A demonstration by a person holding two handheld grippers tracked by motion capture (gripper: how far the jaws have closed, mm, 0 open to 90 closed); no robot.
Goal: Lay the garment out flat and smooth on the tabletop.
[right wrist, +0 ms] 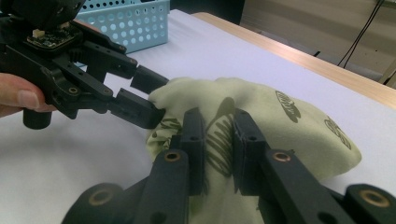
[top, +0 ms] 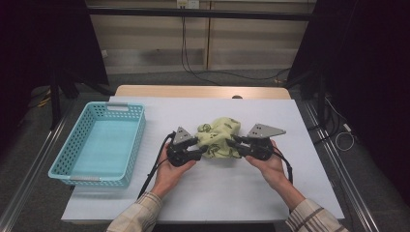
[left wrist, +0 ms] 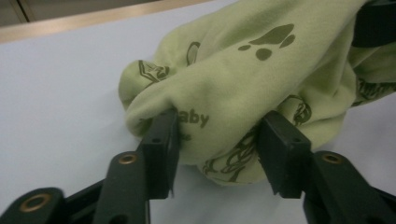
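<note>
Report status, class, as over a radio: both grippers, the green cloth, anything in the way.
Left gripper pinching bunched green cloth. Right gripper shut on same cloth. Blue basket apart at left, nothing in the way.

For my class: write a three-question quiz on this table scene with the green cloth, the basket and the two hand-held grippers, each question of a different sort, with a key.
1. True or false: the green cloth lies inside the blue basket.
2. Which gripper is nearer the basket in the high view? A: the left gripper. B: the right gripper.
3. What is printed on the cloth near the top of the left gripper view?

Key
1. False: the cloth is bunched on the white table, to the right of the basket.
2. A.
3. A dark paw print; the word "baby" shows lower down, between the jaws.
</note>
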